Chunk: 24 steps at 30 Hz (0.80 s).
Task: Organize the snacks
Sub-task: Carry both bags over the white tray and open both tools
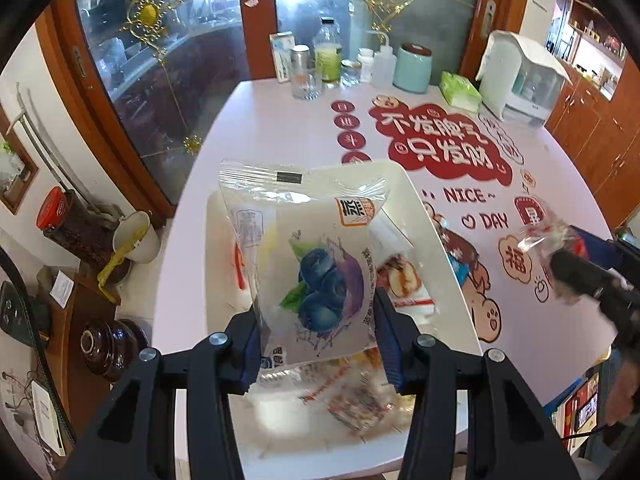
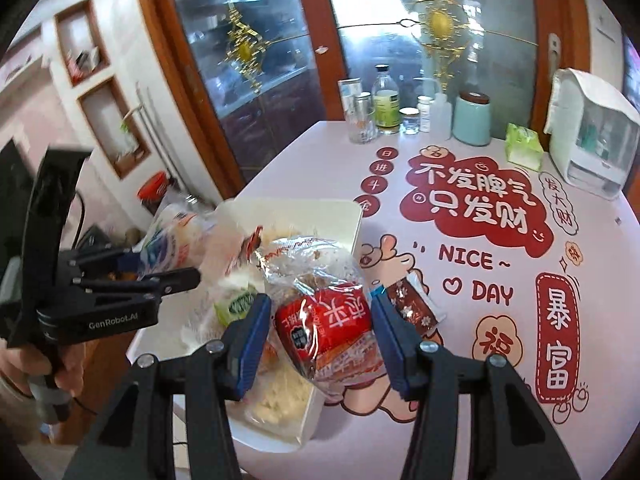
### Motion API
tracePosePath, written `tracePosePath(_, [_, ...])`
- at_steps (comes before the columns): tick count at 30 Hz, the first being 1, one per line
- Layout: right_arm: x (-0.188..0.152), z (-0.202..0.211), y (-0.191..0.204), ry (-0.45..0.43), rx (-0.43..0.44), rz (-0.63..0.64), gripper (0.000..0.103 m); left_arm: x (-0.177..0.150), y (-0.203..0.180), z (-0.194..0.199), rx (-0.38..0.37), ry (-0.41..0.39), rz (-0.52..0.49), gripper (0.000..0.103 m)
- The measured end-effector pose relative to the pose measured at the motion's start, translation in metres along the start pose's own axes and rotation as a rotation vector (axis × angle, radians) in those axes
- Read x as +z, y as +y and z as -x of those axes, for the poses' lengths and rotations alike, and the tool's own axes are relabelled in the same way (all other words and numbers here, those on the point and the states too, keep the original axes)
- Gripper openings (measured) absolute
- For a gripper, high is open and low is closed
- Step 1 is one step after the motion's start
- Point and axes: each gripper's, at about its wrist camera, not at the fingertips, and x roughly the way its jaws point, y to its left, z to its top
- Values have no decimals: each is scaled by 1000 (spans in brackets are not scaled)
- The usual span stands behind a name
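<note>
My left gripper (image 1: 316, 344) is shut on a blueberry snack packet (image 1: 316, 276) and holds it above the white tray (image 1: 404, 184), which holds several snack packets. My right gripper (image 2: 318, 340) is shut on a red-labelled snack packet (image 2: 324, 320) over the tray's (image 2: 320, 208) right edge. A brown patterned packet (image 2: 416, 308) lies on the table just right of the tray. The left gripper (image 2: 160, 276) with its packet (image 2: 176, 240) also shows in the right wrist view. The right gripper (image 1: 568, 264) appears blurred at the right of the left wrist view.
The round table (image 1: 280, 128) has a pink cloth with red print. At its far edge stand bottles (image 1: 328, 56), a glass (image 1: 306, 84), a teal canister (image 1: 412, 68), a green tissue pack (image 1: 460, 90) and a white dispenser box (image 1: 520, 76). A glass-door cabinet stands behind.
</note>
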Motion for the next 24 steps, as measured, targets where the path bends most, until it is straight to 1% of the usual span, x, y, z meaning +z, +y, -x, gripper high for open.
tracePosePath(3, [17, 6, -8, 6, 9, -43, 52, 8, 8, 5, -3, -24, -1, 47])
tracePosePath(6, [38, 14, -9, -5, 24, -46, 52, 19, 12, 5, -11, -40, 0, 47])
tracePosePath(9, [53, 20, -1, -18, 50, -31, 52, 25, 11, 5, -12, -49, -3, 47])
tracePosePath(13, [64, 17, 13, -14, 93, -18, 52, 34, 9, 1, -14, -48, -2, 47])
tracePosePath(17, [59, 6, 32, -2, 103, 4, 52, 37, 9, -4, 4, -36, -3, 47])
tracePosePath(24, [19, -40, 65, 107, 128, 47, 53, 34, 9, -23, 66, 14, -24, 48])
